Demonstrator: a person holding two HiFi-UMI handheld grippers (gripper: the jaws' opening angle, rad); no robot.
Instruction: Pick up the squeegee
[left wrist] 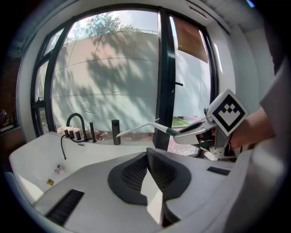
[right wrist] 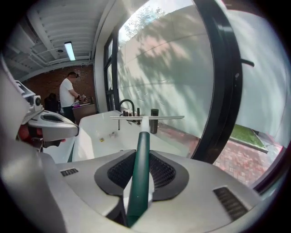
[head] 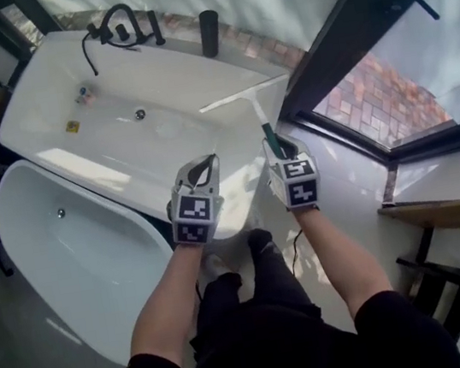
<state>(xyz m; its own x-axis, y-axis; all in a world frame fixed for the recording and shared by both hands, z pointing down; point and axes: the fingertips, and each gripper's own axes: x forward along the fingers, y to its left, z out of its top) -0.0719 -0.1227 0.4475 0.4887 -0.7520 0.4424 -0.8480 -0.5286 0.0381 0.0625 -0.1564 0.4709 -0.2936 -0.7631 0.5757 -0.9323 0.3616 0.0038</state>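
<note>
Squeegee [right wrist: 137, 182] between fingers [right wrist: 162, 171] of right gripper [right wrist: 142, 154]

White squeegee [head: 255, 114], green handle gripped, held airborne, blade level.

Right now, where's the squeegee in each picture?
Head view: squeegee just right of middle, blade at the top.
Left gripper view: squeegee a bit right of middle, blade pointing left.
Right gripper view: squeegee dead centre, green handle rising from the bottom.
Shared landmark: black cylinder, near the blade each time.
</note>
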